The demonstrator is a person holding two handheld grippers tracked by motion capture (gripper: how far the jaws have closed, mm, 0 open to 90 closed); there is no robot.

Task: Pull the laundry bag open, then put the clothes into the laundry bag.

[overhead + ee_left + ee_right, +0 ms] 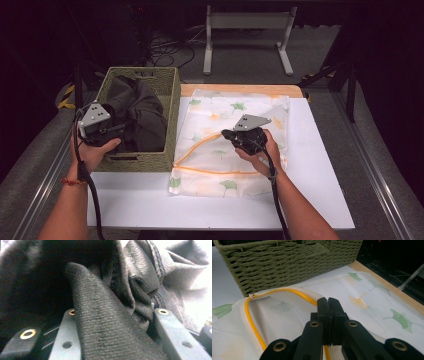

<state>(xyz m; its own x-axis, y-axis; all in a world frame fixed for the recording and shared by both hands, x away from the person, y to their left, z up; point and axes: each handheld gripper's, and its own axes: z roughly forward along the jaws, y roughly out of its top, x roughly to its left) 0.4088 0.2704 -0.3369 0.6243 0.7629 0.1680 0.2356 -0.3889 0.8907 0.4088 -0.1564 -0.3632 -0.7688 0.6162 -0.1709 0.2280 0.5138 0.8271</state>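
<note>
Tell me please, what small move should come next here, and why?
Probably lift the dark garment up out of the woven basket. The left gripper already pinches a fold of it, and the right gripper holds the bag's yellow zipper edge, opening raised.

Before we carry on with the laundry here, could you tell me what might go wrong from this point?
The dark garment is bunched between the left gripper jaws and could snag on the woven basket rim as it lifts. The right gripper pinches the laundry bag by its orange zipper; if that slips, the opening may fall shut.
</note>
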